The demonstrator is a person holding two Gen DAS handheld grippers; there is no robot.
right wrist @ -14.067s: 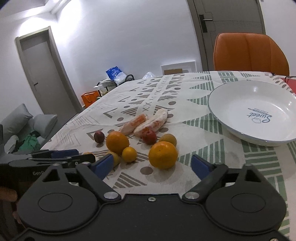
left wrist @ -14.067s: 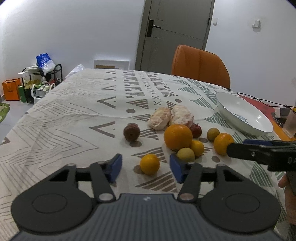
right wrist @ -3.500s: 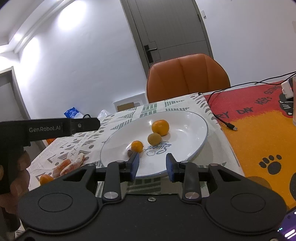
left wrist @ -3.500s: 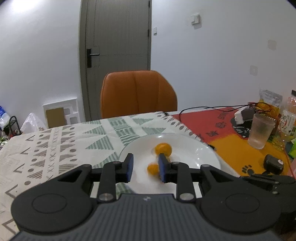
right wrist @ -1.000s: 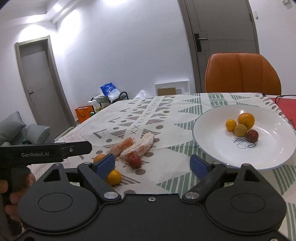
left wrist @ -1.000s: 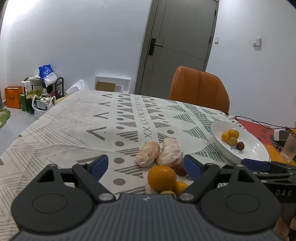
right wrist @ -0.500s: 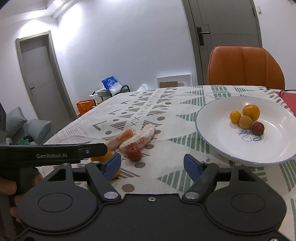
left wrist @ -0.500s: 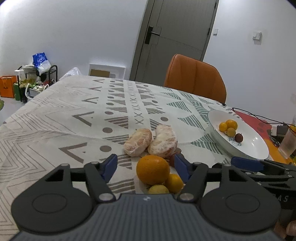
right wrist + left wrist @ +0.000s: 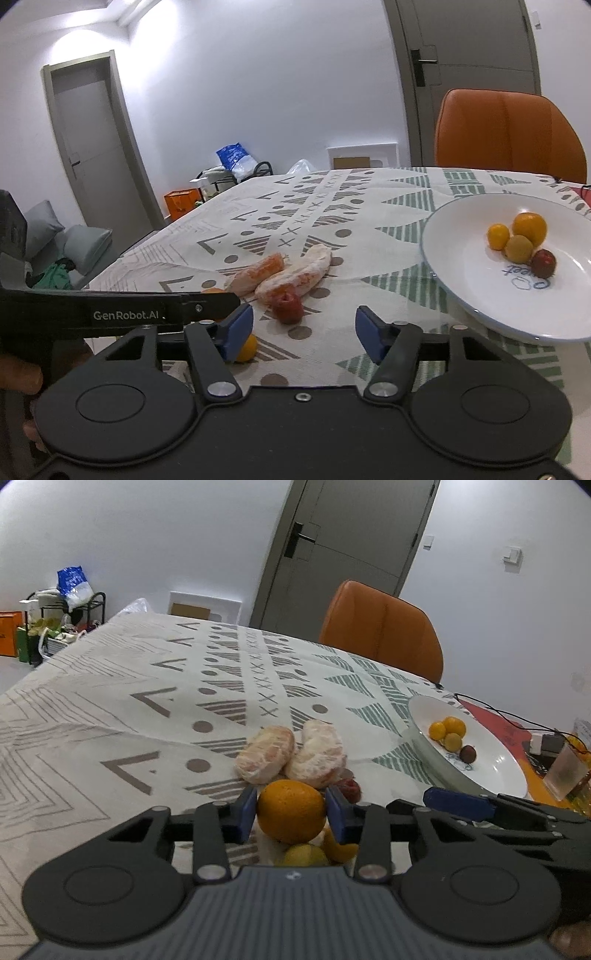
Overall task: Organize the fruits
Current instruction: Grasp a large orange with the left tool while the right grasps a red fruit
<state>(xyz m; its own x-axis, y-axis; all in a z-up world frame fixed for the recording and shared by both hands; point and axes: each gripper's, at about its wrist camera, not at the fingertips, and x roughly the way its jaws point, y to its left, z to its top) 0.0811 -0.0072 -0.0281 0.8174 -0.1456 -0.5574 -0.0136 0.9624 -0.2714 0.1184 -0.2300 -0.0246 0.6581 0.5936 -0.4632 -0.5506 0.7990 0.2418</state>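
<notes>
My left gripper (image 9: pixel 291 814) has its blue pads on both sides of the big orange (image 9: pixel 290 810) and is shut on it. Below it lie a yellow-green fruit (image 9: pixel 305 854) and a small orange fruit (image 9: pixel 338 847). Two peeled pomelo pieces (image 9: pixel 291 753) and a small red fruit (image 9: pixel 349 788) lie just beyond. My right gripper (image 9: pixel 304 330) is open and empty, low over the cloth, with the red fruit (image 9: pixel 288 306) ahead of it. The white plate (image 9: pixel 458 280) holds several small fruits (image 9: pixel 520 240).
An orange chair (image 9: pixel 380 631) stands at the far table edge. A glass (image 9: pixel 565 775), cables and a charger sit on the red-orange mat right of the plate. The left gripper's body (image 9: pixel 118 312) crosses the right wrist view at the left.
My left gripper has moved forward and down and closed from wide open onto the big orange. My right gripper has come lower and nearer the red fruit and narrowed a little.
</notes>
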